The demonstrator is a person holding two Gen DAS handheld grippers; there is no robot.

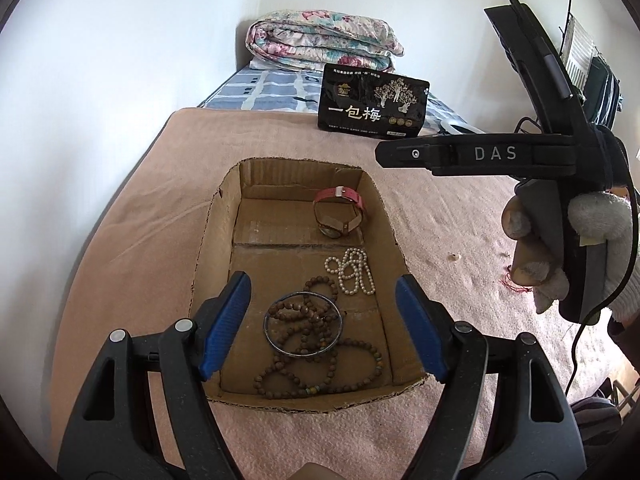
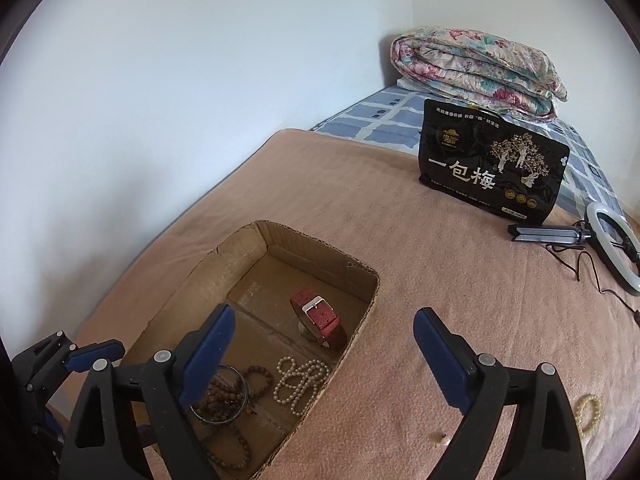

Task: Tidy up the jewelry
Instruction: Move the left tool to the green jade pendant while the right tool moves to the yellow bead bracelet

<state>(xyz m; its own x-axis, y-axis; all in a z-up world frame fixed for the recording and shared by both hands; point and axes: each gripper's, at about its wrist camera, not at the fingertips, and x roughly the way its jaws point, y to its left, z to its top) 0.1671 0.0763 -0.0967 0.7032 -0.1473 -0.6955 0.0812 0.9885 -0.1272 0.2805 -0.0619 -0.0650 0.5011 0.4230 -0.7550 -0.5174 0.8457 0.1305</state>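
Both my grippers hover over the cardboard box (image 1: 224,216) on the pink blanket (image 1: 160,184). Left gripper (image 1: 320,324) is spread wide, nothing between its blue pads, aimed down at the near end of the box. Right gripper (image 2: 324,352) is also spread wide and empty, its left finger over the box's near right corner, its right finger out over the blanket.

Box contents: red-strap wristwatch (image 1: 340,212) at the far end, standing on edge; white pearl bracelet (image 1: 352,270) mid-box toward the right wall; dark metal bangle (image 1: 303,323) lying on top of a tangle of brown wooden bead strands (image 1: 320,364) at the near end. All loose on the box floor, nothing held.

One piece not yet in: a pale yellow bead bracelet (image 2: 588,414) on the blanket, right of the right gripper, well apart from the box, partly cut off behind my right finger in the right wrist view.

Step, as I judge it: between picks, most jewelry already boxed, one left. Next move calls for swinging the right gripper to the right and down to that bracelet, jaws straddling one side of the loop, closing on the beads and not the blanket pile, then carrying it over the box wall. Risk: soft blanket gets pinched too; beads may slip.

Background: black snack pouch (image 2: 492,164), ring light (image 2: 616,248), folded floral quilt (image 2: 480,68).
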